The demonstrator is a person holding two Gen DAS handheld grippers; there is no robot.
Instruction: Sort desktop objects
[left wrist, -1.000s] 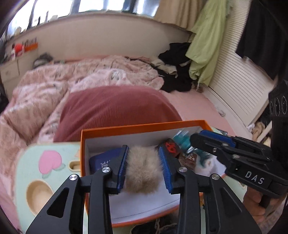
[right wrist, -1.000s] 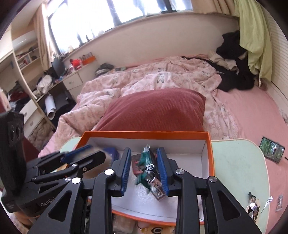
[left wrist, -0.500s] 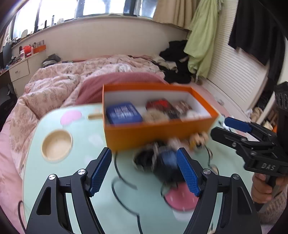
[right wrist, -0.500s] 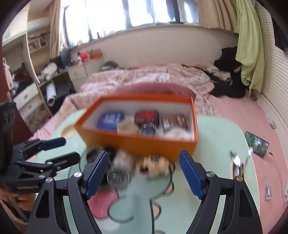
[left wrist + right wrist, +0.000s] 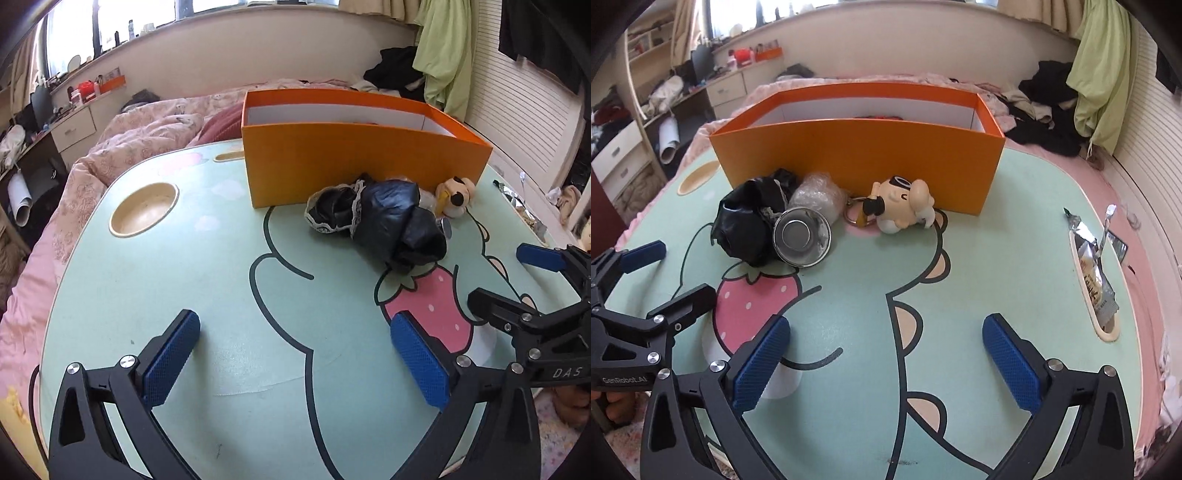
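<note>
Orange box (image 5: 857, 162) is standing at the table's (image 5: 997, 266) far side; a black bag (image 5: 746, 221), metal cup (image 5: 801, 236), bubble wrap (image 5: 816, 195) and toy figure (image 5: 901, 203) are lying just before it; left gripper (image 5: 295, 354) and right gripper (image 5: 886, 358) are both opening wide, nothing between their jaws.

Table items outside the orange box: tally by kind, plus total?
Black bag: 1
Bubble wrap bundle: 1
Metal cup: 1
Toy keychain figure: 1
Snack packet: 1
Total: 5, all loose on the table. The orange box hides most of its contents, so they are left out.
</note>
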